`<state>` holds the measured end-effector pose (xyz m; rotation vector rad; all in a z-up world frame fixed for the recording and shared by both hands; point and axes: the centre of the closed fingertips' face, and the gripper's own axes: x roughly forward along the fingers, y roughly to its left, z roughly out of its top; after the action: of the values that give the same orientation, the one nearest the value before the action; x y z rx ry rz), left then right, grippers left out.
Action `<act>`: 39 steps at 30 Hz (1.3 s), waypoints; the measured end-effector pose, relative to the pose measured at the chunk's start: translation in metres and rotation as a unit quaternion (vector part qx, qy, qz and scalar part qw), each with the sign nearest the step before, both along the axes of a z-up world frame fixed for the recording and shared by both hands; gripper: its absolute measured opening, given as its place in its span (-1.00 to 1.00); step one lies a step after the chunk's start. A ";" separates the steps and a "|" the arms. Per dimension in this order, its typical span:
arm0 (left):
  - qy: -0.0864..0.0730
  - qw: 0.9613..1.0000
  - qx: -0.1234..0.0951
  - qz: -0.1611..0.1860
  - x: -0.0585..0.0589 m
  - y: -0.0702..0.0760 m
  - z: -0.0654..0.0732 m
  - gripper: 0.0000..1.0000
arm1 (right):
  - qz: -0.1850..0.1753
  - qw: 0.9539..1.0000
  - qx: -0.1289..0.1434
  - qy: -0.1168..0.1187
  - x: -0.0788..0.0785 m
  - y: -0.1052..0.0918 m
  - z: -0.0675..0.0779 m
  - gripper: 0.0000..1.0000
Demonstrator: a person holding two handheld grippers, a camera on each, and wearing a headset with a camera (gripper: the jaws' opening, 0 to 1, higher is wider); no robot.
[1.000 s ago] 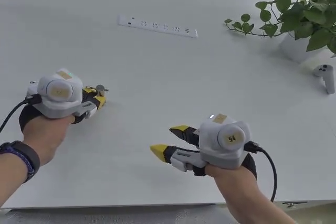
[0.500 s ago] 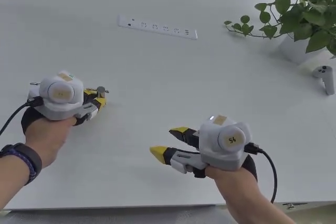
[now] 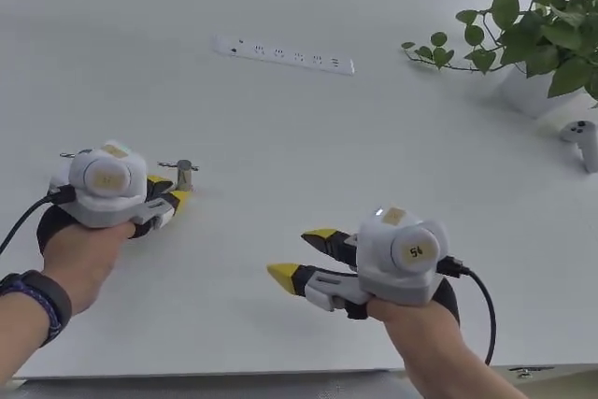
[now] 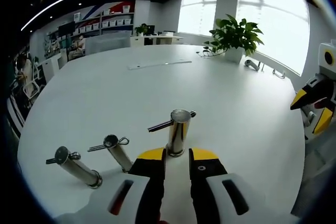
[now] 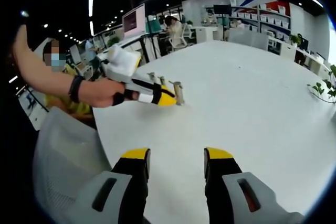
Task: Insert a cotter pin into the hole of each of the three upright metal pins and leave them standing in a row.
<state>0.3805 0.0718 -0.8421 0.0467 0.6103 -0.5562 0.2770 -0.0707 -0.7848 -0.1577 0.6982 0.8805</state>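
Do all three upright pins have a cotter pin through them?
Yes, in the left gripper view the near pin, the middle pin and the far pin each show a cotter pin crossing the head.

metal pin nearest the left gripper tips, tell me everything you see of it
The metal pin is a shiny steel-looking cylinder with a wider flat head, upright on the white table. A thin cotter pin crosses its top, loop on one side. It stands just ahead of the left gripper's parted yellow tips; contact unclear.
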 end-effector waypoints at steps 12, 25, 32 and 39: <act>0.004 1.000 -0.005 -0.004 -0.019 0.007 0.003 -0.65 | 0.007 1.000 0.004 0.005 0.001 0.011 -0.004 -0.12; 0.001 1.000 -0.007 -0.009 -0.035 0.023 0.011 -0.60 | 0.021 1.000 0.011 0.015 -0.001 0.024 -0.009 -0.07; -0.008 1.000 -0.012 -0.015 -0.041 0.030 0.021 -0.56 | 0.029 0.999 0.013 0.014 0.004 0.031 -0.008 -0.03; -0.020 1.000 -0.013 -0.015 -0.046 0.042 0.033 -0.53 | 0.038 0.999 0.020 0.014 0.005 0.037 -0.007 0.02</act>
<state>0.3346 0.1138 -0.8086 0.0430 0.5649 -0.5911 0.2818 -0.0340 -0.7920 -0.1374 0.7033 0.9695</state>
